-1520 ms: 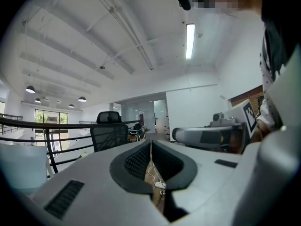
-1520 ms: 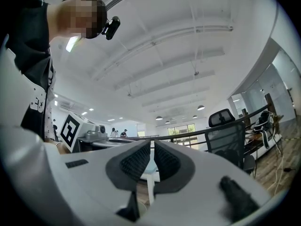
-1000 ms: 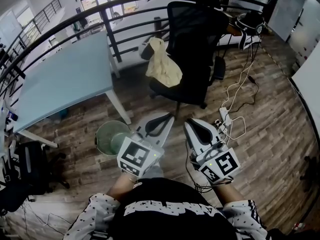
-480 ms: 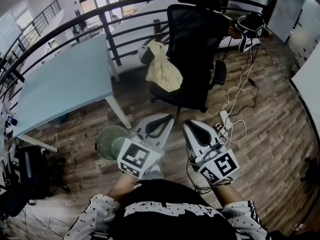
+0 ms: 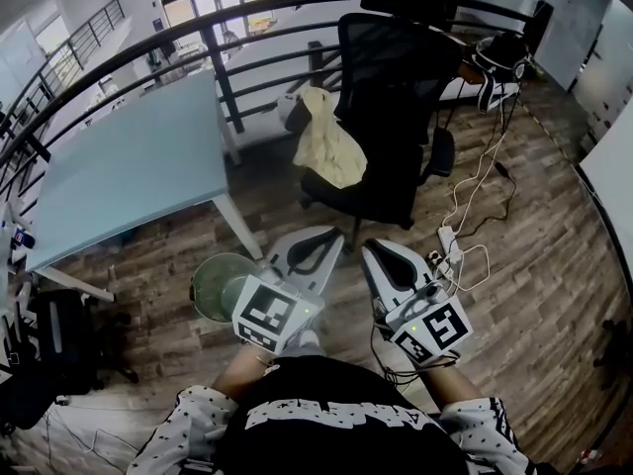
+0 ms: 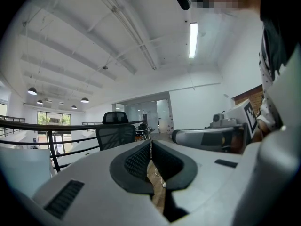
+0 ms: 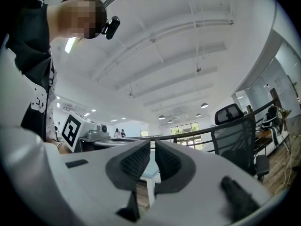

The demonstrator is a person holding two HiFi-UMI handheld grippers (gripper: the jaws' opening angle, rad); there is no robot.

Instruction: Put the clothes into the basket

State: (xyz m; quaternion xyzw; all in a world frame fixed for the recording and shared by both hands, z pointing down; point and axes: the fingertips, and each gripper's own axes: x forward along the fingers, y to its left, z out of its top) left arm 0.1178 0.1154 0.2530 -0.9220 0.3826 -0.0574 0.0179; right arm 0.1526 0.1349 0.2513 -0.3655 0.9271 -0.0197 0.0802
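Claw status, both sides: closed. Left claw (image 5: 318, 237) has its padded jaws pressed together with nothing between them, as the left gripper view confirms. Right claw (image 5: 376, 249) is likewise closed and empty, its jaws meeting at the tips in the right gripper view. Both are held side by side, close to the person's body, pointing towards the black mesh office chair (image 5: 396, 87).

Cream garment (image 5: 326, 146) lies draped over the chair's seat edge, on the side nearer the pale blue surface (image 5: 129, 166), well apart from both claws. Green basket (image 5: 213, 283) stands upright on the wooden floor (image 5: 534, 265), just beside the left claw's marker cube, which covers part of its rim, and near the surface's leg. Its contents cannot be made out. White cables (image 5: 470, 206) and a power strip (image 5: 447, 237) lie on the floor right of the chair. Black railing (image 5: 218, 57) runs behind chair and surface.
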